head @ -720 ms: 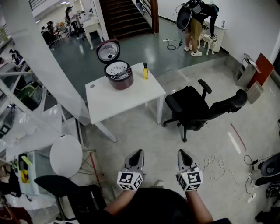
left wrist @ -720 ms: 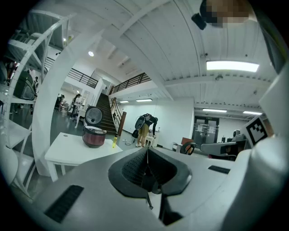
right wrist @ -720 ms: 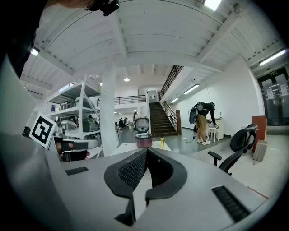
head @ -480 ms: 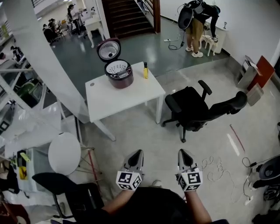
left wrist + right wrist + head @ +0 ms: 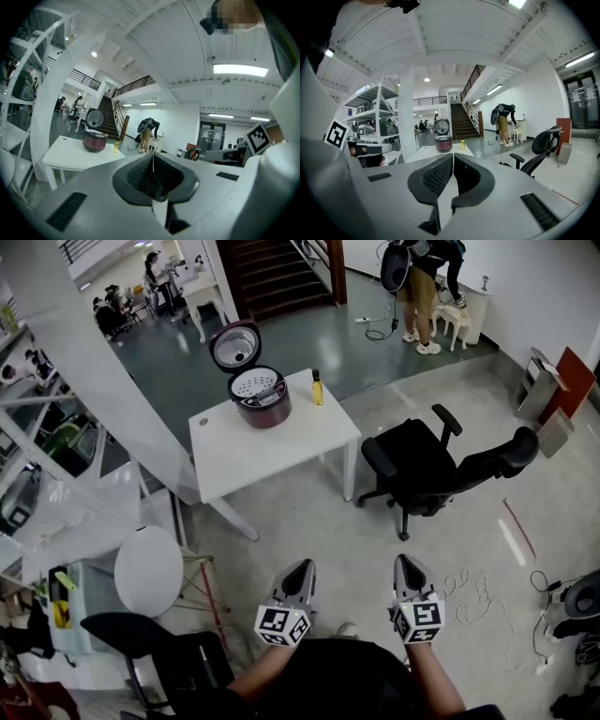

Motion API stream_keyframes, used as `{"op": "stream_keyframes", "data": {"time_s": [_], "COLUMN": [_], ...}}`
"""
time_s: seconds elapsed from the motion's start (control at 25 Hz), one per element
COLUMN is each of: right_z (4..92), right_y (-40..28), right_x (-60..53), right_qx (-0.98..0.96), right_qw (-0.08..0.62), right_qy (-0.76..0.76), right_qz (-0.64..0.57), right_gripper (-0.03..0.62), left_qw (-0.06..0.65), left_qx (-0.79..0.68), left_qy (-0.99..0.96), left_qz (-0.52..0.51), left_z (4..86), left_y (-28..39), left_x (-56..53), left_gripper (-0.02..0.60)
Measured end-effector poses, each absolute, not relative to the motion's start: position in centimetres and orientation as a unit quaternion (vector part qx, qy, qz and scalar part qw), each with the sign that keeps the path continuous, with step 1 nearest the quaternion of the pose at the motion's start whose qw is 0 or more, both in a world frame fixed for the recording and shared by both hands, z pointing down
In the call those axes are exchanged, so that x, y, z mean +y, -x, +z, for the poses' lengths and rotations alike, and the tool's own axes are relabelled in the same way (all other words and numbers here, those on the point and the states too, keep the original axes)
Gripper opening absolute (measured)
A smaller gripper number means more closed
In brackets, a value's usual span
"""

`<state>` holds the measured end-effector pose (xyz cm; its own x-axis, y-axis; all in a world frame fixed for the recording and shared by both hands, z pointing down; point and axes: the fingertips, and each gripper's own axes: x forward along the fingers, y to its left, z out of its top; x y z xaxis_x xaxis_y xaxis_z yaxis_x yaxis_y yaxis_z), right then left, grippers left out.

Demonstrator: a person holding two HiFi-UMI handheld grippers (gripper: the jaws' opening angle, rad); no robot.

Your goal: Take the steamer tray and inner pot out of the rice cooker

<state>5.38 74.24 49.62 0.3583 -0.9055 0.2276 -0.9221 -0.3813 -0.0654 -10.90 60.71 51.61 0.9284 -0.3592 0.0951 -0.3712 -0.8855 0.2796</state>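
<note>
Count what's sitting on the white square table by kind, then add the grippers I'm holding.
Rice cooker: 1
Yellow bottle: 1
Grippers: 2, the left gripper and the right gripper, both shut and empty
Total: 4
</note>
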Motion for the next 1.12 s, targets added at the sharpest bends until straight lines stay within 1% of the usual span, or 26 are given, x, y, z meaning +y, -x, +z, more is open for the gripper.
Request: {"op": "stream_keyframes", "data": {"time_s": [0.2, 0.24, 0.32, 0.36, 0.4, 0.48, 0.6, 0.64, 0.92, 1.12], "right_z": [49.2, 49.1, 49.0, 48.9, 48.9, 48.9, 49.1, 49.1, 51.0, 52.2], "right_y": [-5.8, -5.7, -5.3, -5.1, -5.0, -5.2, -5.8, -5.9, -6.1, -6.2], "right_x": [73.3, 73.1, 72.9, 72.8, 72.7, 72.4, 71.9, 71.7, 68.6, 64.9], "right_qx": [-0.572, -0.581, -0.601, -0.610, -0.616, -0.623, -0.623, -0.622, -0.635, -0.649], "right_qw": [0.029, 0.028, 0.024, 0.024, 0.026, 0.027, 0.011, 0.005, 0.011, 0.020], "right_qy": [-0.812, -0.806, -0.790, -0.784, -0.779, -0.774, -0.774, -0.774, -0.759, -0.744], "right_qz": [0.111, 0.111, 0.114, 0.114, 0.112, 0.109, 0.112, 0.113, 0.146, 0.156], "right_gripper": [0.006, 0.033, 0.133, 0.165, 0.182, 0.211, 0.216, 0.216, 0.215, 0.215], "left_qw": [0.137, 0.138, 0.149, 0.154, 0.154, 0.150, 0.157, 0.160, 0.170, 0.171], "left_qx": [-0.186, -0.183, -0.168, -0.162, -0.159, -0.165, -0.177, -0.181, -0.229, -0.235], "left_qy": [-0.973, -0.973, -0.974, -0.975, -0.975, -0.975, -0.971, -0.970, -0.958, -0.956], "left_qz": [0.011, 0.011, 0.009, 0.009, 0.010, 0.014, 0.026, 0.030, 0.042, 0.040], "left_z": [50.8, 50.7, 50.5, 50.6, 50.7, 51.0, 52.0, 52.4, 53.1, 53.7], "left_y": [10.5, 10.3, 10.0, 9.9, 9.8, 9.8, 10.1, 10.5, 12.7, 12.1], "left_x": [59.7, 59.5, 59.7, 59.7, 59.7, 59.4, 58.9, 58.8, 56.7, 53.5], "left_gripper": [0.006, 0.007, 0.013, 0.057, 0.109, 0.163, 0.203, 0.207, 0.207, 0.207]}}
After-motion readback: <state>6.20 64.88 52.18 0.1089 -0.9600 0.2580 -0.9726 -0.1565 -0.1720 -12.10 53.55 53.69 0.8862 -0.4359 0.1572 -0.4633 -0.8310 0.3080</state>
